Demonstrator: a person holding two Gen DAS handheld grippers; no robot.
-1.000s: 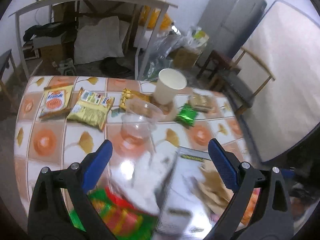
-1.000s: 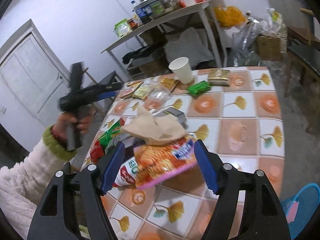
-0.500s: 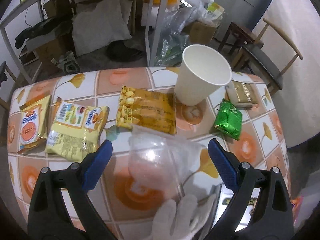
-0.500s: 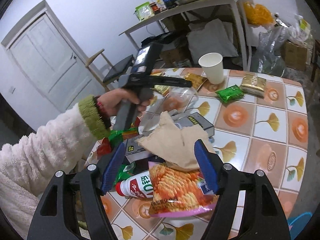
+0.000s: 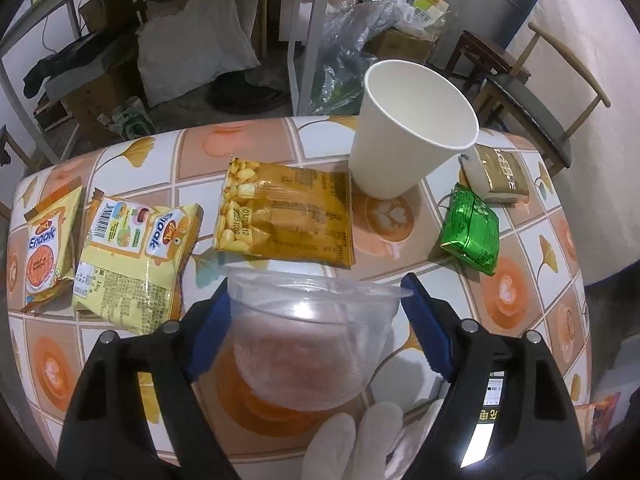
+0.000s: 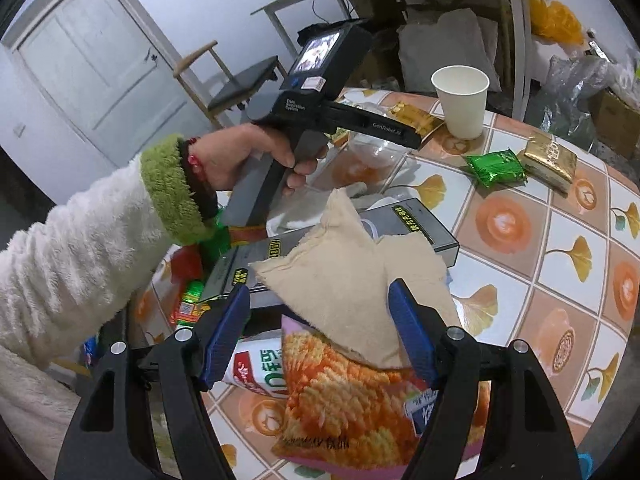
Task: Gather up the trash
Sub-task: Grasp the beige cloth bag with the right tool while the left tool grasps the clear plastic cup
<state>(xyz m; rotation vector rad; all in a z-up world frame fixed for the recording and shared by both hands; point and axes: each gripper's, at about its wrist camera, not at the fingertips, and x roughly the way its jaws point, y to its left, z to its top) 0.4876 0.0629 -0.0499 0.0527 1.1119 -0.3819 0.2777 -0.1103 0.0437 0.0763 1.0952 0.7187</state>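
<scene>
In the left wrist view my left gripper [image 5: 316, 300] is open, its blue pads on either side of a clear plastic cup [image 5: 308, 340] lying on the tiled table [image 5: 520, 304]. The pads stand close to the cup's rim; contact is unclear. In the right wrist view my right gripper [image 6: 320, 320] is open above an orange snack bag [image 6: 360, 396] and a crumpled beige paper napkin [image 6: 352, 284]. The left gripper's black body [image 6: 320, 112] and the clear cup [image 6: 372, 152] show there too.
A white paper cup [image 5: 412, 128], an orange nut packet [image 5: 284, 216], two yellow snack packets [image 5: 136, 256], a green packet [image 5: 472, 228] and a gold packet [image 5: 496, 172] lie on the table. A grey box [image 6: 408, 228] and a bottle [image 6: 256, 372] lie near the right gripper. Chairs and shelves stand behind.
My left gripper has moved forward and down until its pads flank the clear cup. My right gripper has come nearer to the napkin and snack bag.
</scene>
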